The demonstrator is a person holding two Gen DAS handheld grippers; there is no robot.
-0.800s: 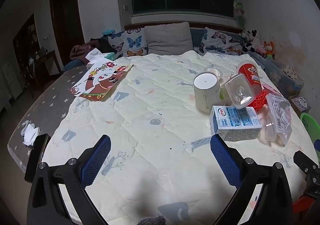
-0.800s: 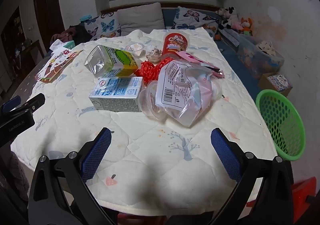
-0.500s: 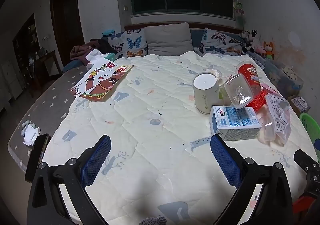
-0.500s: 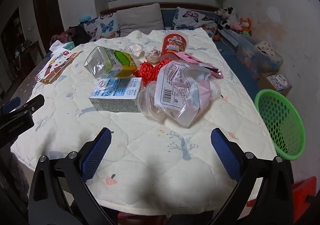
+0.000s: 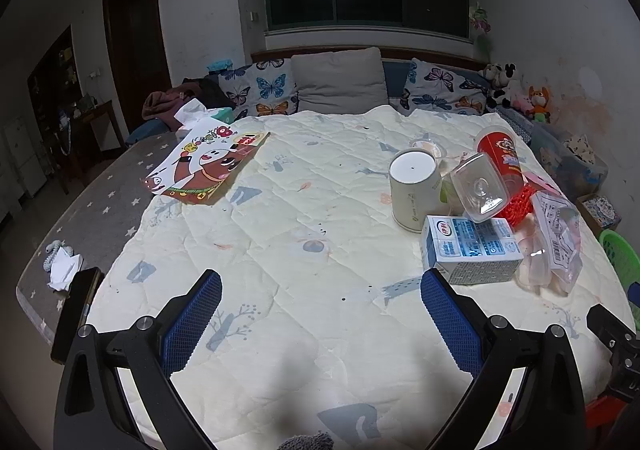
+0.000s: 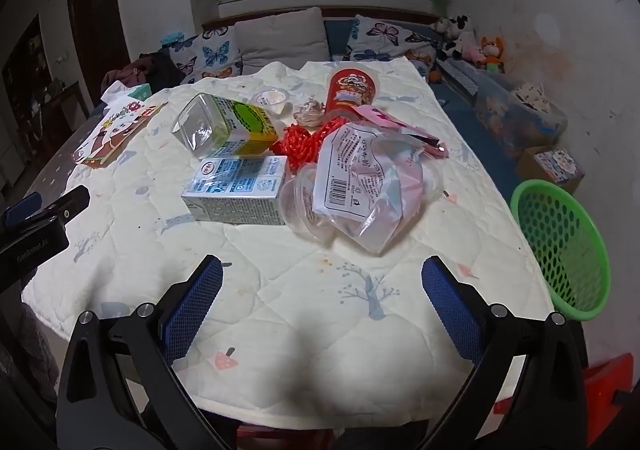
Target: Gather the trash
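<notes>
I am at the very start of collecting the trash: both my claws are wide apart and hold nothing, the left gripper (image 5: 320, 314) over a bare part of the quilted cloth (image 5: 280, 234) near its front edge, the right gripper (image 6: 322, 306) also at the front edge, facing the pile. The trash lies together toward the right side of the table: a blue and white milk carton (image 6: 236, 190) on its side, a crinkled clear plastic bag (image 6: 360, 178) with a printed label resting on some soft transparent cups, a clear square bottle (image 6: 224, 126) with a yellow-green label lying down, a red cylindrical snack can (image 6: 352, 88), and a bundle of red netting (image 6: 304, 140). A white paper cup (image 5: 412, 190) stands upside down beside the carton. The green perforated basket (image 6: 560, 246) waits just off the right edge. I think the next move is to reach forward with my right claw to the bag or the carton; the carton is stiff and flat-sided, easy to pinch, while the bag is slippery and will deform.
</notes>
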